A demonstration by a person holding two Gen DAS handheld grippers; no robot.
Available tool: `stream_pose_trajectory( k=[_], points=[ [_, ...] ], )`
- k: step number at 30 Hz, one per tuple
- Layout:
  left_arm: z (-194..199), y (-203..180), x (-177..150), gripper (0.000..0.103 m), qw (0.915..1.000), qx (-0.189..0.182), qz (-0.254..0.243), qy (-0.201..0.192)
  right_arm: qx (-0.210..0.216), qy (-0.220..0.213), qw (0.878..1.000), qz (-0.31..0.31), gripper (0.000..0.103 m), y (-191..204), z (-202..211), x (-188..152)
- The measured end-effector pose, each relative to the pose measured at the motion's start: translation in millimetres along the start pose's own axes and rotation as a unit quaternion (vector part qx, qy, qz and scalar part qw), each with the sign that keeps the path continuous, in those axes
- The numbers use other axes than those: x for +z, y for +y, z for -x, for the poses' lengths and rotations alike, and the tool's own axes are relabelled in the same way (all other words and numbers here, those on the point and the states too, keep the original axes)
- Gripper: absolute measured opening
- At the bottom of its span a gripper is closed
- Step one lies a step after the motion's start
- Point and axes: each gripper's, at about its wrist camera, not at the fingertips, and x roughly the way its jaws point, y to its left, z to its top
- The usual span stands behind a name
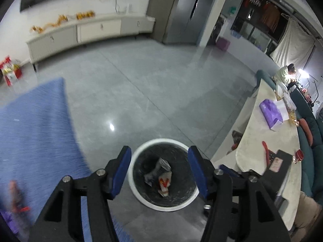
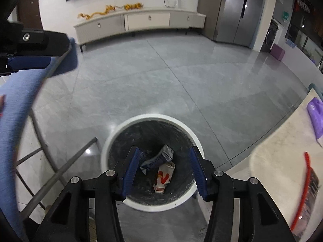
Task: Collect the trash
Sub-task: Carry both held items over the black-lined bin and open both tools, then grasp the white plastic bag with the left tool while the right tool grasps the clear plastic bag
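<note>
A white-rimmed round bin [image 1: 139,151] [image 2: 113,135] with a dark liner stands on the grey floor below both grippers. In it lie a crumpled grey-blue wrapper [image 1: 159,167] [image 2: 159,157] and a white carton with red marks [image 1: 165,183] [image 2: 164,178]. My left gripper [image 1: 159,171] hangs over the bin, open, with nothing between its blue pads. Above the bin's mouth my right gripper [image 2: 164,168] is open too, and its jaws hold nothing.
A pale stone table [image 1: 268,141] [image 2: 278,141] on the right carries a purple bag [image 1: 270,113], a red-handled tool [image 1: 268,155] [image 2: 302,191] and a dark tray. A blue cloth [image 1: 34,125] [image 2: 16,104] over a metal frame fills the left. A person sits far right.
</note>
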Motion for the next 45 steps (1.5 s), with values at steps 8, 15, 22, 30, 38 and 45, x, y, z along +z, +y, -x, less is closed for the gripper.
stream_pose_trajectory(
  k=[8,15,22,30,38,45],
  points=[
    [112.0,3.3,-42.4,0.057,0.9970,0.009,-0.042,-0.064,0.023,-0.072,0.997,-0.016,0.056,-0.6,105.7,-15.7],
    [196.7,42.7,-84.2,0.059,0.9932,0.035,-0.033,-0.106,0.048,-0.140,0.989,0.009,0.060,35.5,193.0,-24.3],
    [262.2,114.2,-129.4,0.060,0.9857,0.103,0.007,-0.133,0.087,-0.179,0.979,0.043,0.060,78.9,228.2,-15.3],
    [320.5,207.8,-193.2,0.060,0.9708,0.170,0.093,-0.142,0.132,-0.191,0.969,0.087,0.060,140.8,244.1,-19.8],
    [334.0,258.2,-242.3,0.060,0.9658,0.195,0.129,-0.112,0.161,-0.176,0.966,0.102,0.060,181.8,237.9,-18.4],
    [298.6,258.2,-245.4,0.060,0.9768,0.155,0.125,-0.080,0.180,-0.141,0.968,0.104,0.056,207.2,206.9,-20.1]
  ],
)
